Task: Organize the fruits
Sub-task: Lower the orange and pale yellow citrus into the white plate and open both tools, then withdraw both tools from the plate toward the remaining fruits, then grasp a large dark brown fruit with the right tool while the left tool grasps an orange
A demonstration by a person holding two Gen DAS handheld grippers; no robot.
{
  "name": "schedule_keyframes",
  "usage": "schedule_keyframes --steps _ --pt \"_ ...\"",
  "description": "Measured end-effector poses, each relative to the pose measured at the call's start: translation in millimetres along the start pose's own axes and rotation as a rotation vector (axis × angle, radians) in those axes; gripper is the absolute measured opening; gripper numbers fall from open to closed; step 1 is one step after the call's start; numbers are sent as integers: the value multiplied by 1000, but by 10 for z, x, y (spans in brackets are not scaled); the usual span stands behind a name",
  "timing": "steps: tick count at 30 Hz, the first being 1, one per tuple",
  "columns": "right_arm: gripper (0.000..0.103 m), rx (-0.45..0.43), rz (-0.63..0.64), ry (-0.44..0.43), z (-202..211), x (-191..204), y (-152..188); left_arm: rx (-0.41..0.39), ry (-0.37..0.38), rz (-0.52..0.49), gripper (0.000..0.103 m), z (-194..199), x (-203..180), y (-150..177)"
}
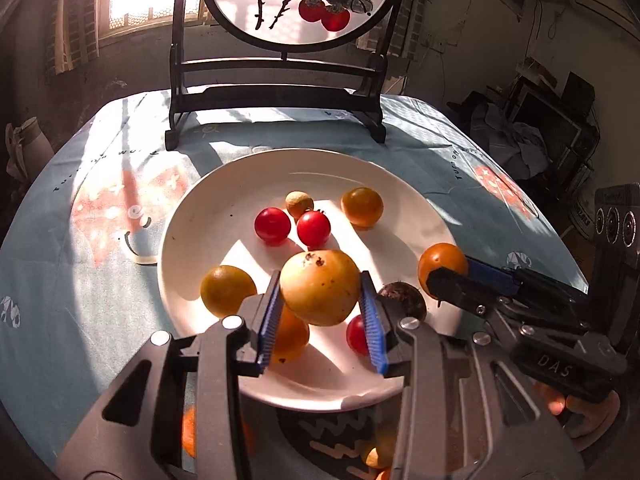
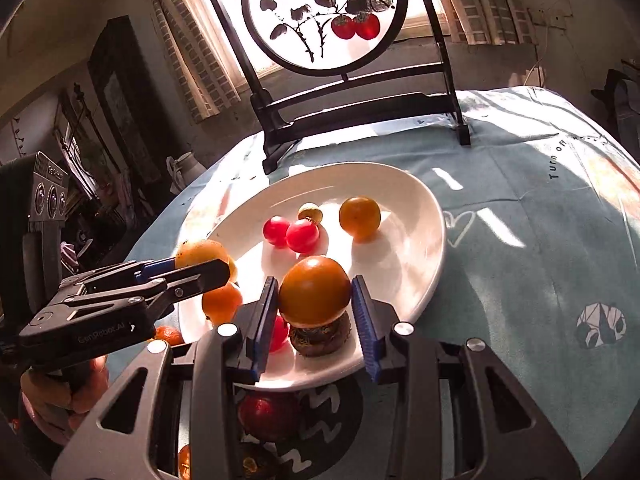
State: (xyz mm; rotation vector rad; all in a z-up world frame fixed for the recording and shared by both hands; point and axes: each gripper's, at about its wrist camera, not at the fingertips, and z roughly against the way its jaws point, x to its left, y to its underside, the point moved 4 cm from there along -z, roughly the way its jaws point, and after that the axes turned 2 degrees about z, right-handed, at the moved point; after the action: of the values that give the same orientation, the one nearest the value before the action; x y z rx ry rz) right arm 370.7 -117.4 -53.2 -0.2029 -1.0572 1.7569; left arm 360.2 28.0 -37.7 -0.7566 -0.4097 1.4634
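A white plate holds two red cherry tomatoes, a small brown longan, several orange fruits and a dark round fruit. My left gripper is shut on a large yellow-brown fruit, held just above the plate's near side. My right gripper is shut on an orange fruit above the dark fruit at the plate's near right rim. The right gripper also shows in the left wrist view, and the left gripper in the right wrist view.
A black wooden stand with a round painted screen stands at the table's far side. The table has a light blue patterned cloth. More fruit lies on a dark mat below the plate's near edge.
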Motion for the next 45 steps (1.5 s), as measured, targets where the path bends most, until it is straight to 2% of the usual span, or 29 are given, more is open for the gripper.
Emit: schedule_keyframes --steps 4,5,7,8,10,14,16,19,24,32,35,45 --pt "38 5 -8 9 -97 -52 -27 22 -15 7 38 -137 62 2" --pt "42 4 -5 15 -102 -56 -30 23 -15 13 39 -140 74 10" --pt "46 10 -7 26 -62 -50 -26 -1 -27 26 69 -61 104 15" --pt "46 6 -5 25 -12 -37 -34 -39 -50 36 90 37 125 12" --pt "48 -25 11 6 137 21 -50 -103 -73 49 92 241 158 6" --pt "50 -40 45 -38 383 169 20 -152 -68 104 100 557 273 119" --pt "50 -13 56 -73 447 242 137 -178 -95 119 100 670 364 232" --pt "50 43 81 -132 542 327 370 -170 -133 129 100 761 474 414" --pt "53 121 125 -166 736 407 743 -141 -110 140 100 873 524 649" --pt "54 252 238 -133 741 540 1083 -154 -194 33 101 886 376 738" --pt "54 293 276 -124 691 586 1199 -140 -190 30 101 859 382 746" --pt "54 318 345 -49 598 622 1313 -122 -195 31 101 825 388 764"
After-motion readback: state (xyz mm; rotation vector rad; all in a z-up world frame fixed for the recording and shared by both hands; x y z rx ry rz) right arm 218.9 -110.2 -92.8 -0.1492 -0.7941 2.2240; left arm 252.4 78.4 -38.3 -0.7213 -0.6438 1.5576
